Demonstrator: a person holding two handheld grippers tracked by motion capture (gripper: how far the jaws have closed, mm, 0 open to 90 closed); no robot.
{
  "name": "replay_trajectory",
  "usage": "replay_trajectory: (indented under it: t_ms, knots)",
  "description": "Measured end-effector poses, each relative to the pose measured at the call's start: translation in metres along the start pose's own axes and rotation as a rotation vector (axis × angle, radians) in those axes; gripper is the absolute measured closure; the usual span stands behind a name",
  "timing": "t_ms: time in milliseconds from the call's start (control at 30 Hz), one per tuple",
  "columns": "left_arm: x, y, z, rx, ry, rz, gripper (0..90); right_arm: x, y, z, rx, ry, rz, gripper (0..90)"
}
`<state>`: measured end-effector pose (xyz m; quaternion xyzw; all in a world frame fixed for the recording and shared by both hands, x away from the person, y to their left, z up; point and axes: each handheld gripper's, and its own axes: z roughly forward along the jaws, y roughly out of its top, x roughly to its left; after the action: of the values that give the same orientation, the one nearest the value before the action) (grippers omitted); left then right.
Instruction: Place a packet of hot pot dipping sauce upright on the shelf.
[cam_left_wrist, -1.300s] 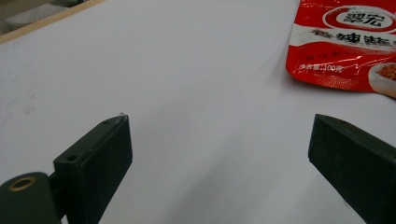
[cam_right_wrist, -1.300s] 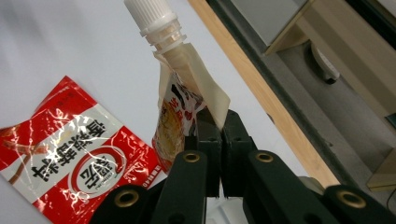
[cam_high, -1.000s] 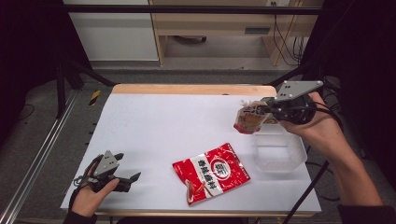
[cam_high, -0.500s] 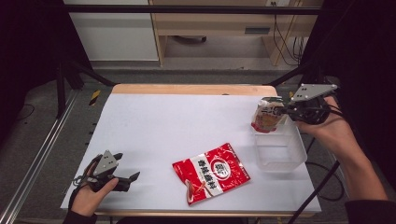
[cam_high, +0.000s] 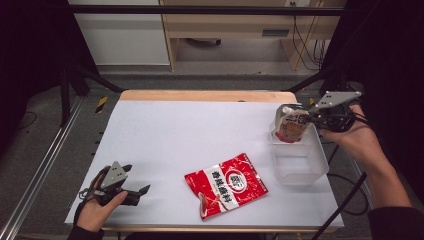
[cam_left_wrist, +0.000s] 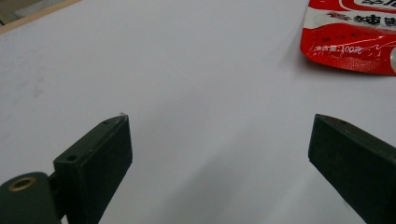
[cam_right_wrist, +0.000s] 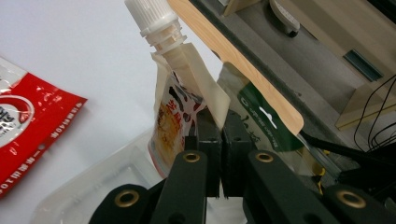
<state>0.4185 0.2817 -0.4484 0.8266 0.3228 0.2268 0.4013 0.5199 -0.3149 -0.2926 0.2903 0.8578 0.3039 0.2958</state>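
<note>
1. High view: at the right edge of the frame, the right gripper (cam_high: 306, 119) is clamped on a spouted pouch (cam_high: 289, 125), which hangs over the far end of a clear tub (cam_high: 300, 170). A red packet (cam_high: 226, 185) lies flat at lower centre on the white surface (cam_high: 190, 135). At lower left, the left gripper (cam_high: 137, 190) rests on the surface, jaws apart.
2. Left gripper view: the jaws stand wide apart with nothing between them; the red packet (cam_left_wrist: 355, 37) sits at upper right.
3. Right gripper view: the jaws are pinched together on the pouch's (cam_right_wrist: 175, 116) side edge, its white cap at the top; the tub (cam_right_wrist: 93, 186) lies at lower left, the red packet (cam_right_wrist: 28, 140) at the left edge.
</note>
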Motion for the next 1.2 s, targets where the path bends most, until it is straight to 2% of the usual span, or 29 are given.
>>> replay_trajectory:
  t_ms: [100, 267, 633, 1200]
  knots:
    - [0.0, 0.0, 0.001, 0.007, -0.003, 0.006, 6.4, -0.005, -0.005, 0.005, 0.008, -0.006, 0.007, 88.9]
    - [-0.001, 0.0, 0.002, 0.011, -0.009, 0.013, 6.4, -0.01, -0.008, 0.011, 0.008, 0.01, 0.011, 88.9]
    - [-0.002, 0.0, 0.003, 0.015, -0.015, 0.02, 6.4, -0.007, -0.011, 0.022, 0.037, 0.038, 0.001, 88.7]
    - [-0.004, 0.0, 0.004, 0.023, -0.023, 0.026, 6.3, -0.008, -0.032, 0.044, 0.104, 0.086, 0.045, 88.6]
